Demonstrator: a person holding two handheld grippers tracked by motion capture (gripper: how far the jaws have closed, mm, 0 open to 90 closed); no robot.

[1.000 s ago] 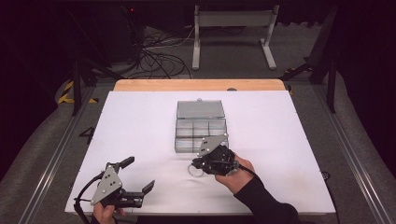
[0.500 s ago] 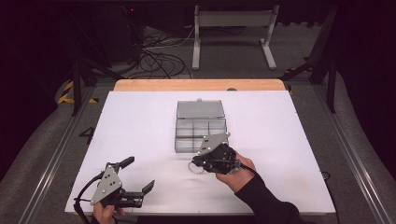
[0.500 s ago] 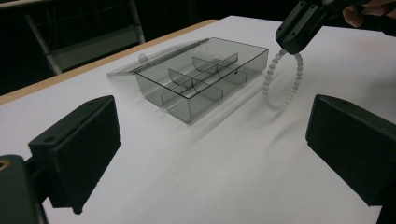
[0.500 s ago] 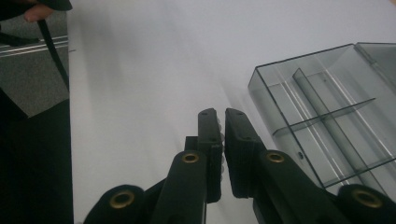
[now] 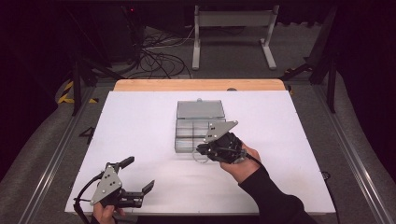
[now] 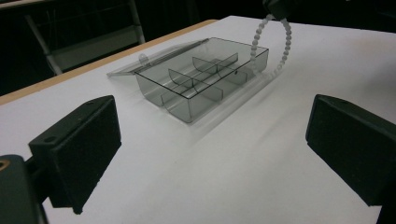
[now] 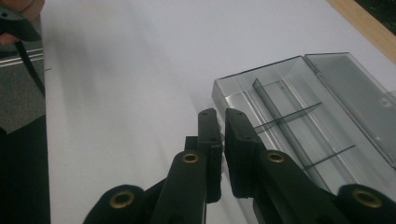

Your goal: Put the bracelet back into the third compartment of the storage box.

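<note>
The right gripper [image 5: 201, 150] has its jaws pressed nearly together, pinching a white bead string [image 6: 273, 44] that hangs in a loop beside the near corner of the clear compartment box [image 5: 198, 123]. The box lies mid-table on the white table [image 5: 140, 121], its lid [image 5: 201, 109] folded flat behind. The left gripper [image 5: 134, 175] rests at the near edge with its jaws spread wide, holding nothing. No readable writing shows. Compared with a second ago, the right gripper sits slightly higher; the left has kept its place.
</note>
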